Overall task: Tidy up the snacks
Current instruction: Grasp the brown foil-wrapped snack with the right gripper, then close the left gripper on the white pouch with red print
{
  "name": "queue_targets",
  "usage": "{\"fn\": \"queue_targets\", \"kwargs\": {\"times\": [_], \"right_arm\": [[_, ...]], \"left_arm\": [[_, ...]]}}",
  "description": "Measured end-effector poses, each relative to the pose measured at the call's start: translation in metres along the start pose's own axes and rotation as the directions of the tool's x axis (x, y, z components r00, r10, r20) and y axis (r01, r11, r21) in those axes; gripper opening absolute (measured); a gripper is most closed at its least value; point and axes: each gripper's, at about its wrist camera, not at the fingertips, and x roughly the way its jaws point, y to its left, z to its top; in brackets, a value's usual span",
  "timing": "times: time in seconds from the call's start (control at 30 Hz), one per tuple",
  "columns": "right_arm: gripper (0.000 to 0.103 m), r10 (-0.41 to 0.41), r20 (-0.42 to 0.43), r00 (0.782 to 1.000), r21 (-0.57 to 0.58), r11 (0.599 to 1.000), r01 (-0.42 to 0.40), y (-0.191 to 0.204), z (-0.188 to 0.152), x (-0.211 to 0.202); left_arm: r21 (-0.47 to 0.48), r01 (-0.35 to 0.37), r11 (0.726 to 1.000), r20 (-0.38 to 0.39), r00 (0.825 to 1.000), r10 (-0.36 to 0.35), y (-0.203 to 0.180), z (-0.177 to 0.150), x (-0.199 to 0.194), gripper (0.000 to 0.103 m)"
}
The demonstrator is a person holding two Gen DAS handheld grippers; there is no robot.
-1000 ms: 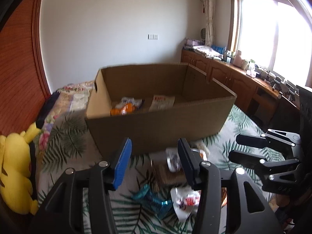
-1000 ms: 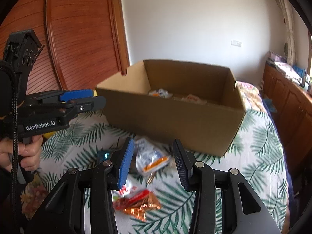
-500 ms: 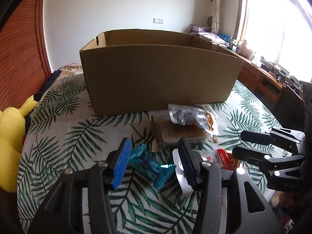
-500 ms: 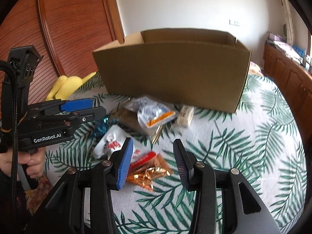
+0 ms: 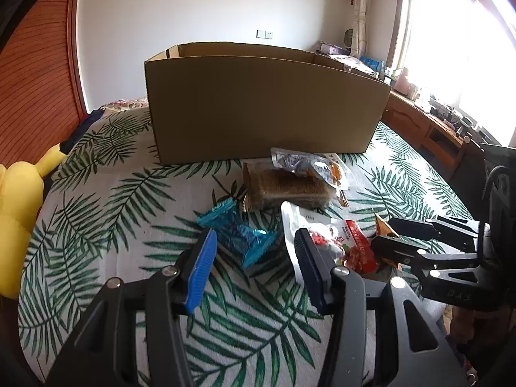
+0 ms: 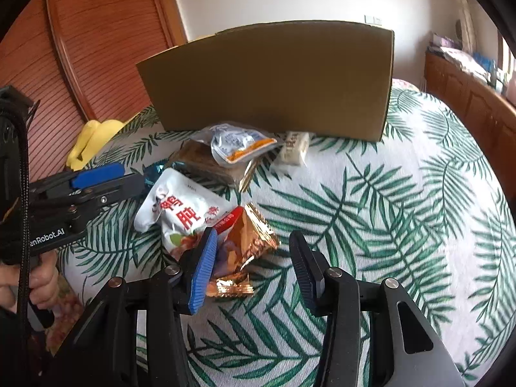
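A brown cardboard box (image 5: 264, 106) stands on the leaf-print cloth, also in the right wrist view (image 6: 274, 77). Loose snacks lie in front of it: a blue foil packet (image 5: 238, 232), a brown biscuit pack (image 5: 283, 187), a clear pouch (image 5: 306, 164), a white-and-red bag (image 6: 183, 209) and a gold foil packet (image 6: 254, 238). My left gripper (image 5: 254, 258) is open and empty, low over the blue packet. My right gripper (image 6: 251, 267) is open and empty, its jaws either side of the gold packet.
A yellow plush toy (image 5: 19, 193) lies at the cloth's left edge. A wooden headboard (image 6: 96, 48) rises behind. A small cream packet (image 6: 293, 151) lies by the box. Wooden cabinets (image 5: 429, 122) with clutter stand under the window at right.
Both grippers have dropped from above the box down to the snacks on the cloth. The box's inside is no longer visible. Both stay open.
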Motion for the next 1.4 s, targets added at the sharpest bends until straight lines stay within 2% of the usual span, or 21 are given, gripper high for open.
{"fn": "queue_targets", "kwargs": {"times": [0.17, 0.2, 0.3, 0.37, 0.47, 0.57, 0.83, 1.0, 1.07, 1.2, 1.4], "right_arm": [[0.045, -0.004, 0.004, 1.0, -0.018, 1.0, 0.004, 0.003, -0.003, 0.002], [0.038, 0.006, 0.006, 1.0, -0.02, 1.0, -0.006, 0.004, -0.003, 0.002], [0.033, 0.006, 0.017, 1.0, -0.037, 0.999, -0.005, 0.008, -0.005, 0.001], [0.025, -0.01, 0.016, 1.0, -0.042, 0.999, 0.011, 0.008, -0.007, 0.0], [0.025, -0.007, 0.025, 1.0, -0.032, 0.999, 0.007, 0.002, -0.008, -0.005], [0.023, -0.063, 0.042, 0.997, -0.046, 0.997, 0.065, -0.004, -0.008, -0.013], [0.023, -0.091, 0.052, 0.995, -0.029, 0.995, 0.092, -0.021, -0.009, -0.021], [0.024, -0.083, 0.04, 0.996, -0.013, 0.996, 0.084, -0.027, -0.014, -0.017], [0.024, -0.078, 0.043, 0.996, -0.01, 0.997, 0.079, -0.028, -0.015, -0.016], [0.025, -0.066, 0.043, 0.997, 0.002, 0.998, 0.066, -0.029, -0.016, -0.016], [0.026, -0.074, 0.053, 0.996, -0.012, 0.997, 0.075, -0.026, -0.018, -0.015]], "left_arm": [[0.004, 0.009, 1.0, 0.015, 1.0, -0.009, -0.007, -0.002, -0.007, 0.05], [0.006, 0.015, 1.0, 0.017, 1.0, -0.015, -0.009, -0.001, -0.007, 0.051], [0.025, 0.03, 0.999, 0.008, 0.999, -0.031, -0.018, 0.0, -0.005, 0.051], [0.045, 0.031, 0.999, -0.001, 1.0, -0.031, -0.025, 0.002, -0.001, 0.051], [0.066, 0.036, 0.997, -0.015, 0.999, -0.036, -0.033, 0.004, 0.006, 0.051], [0.073, 0.044, 0.996, -0.028, 0.999, -0.042, -0.038, 0.005, 0.012, 0.051], [0.124, 0.068, 0.99, -0.08, 0.995, -0.058, -0.056, 0.005, 0.031, 0.052], [0.145, 0.048, 0.988, -0.068, 0.997, -0.038, -0.059, 0.006, 0.032, 0.056], [0.157, 0.048, 0.986, -0.066, 0.997, -0.038, -0.06, 0.006, 0.032, 0.061], [0.188, 0.023, 0.982, -0.052, 0.999, -0.013, -0.064, 0.004, 0.031, 0.062], [0.176, 0.015, 0.984, -0.056, 0.998, -0.005, -0.064, 0.008, 0.031, 0.063]]}}
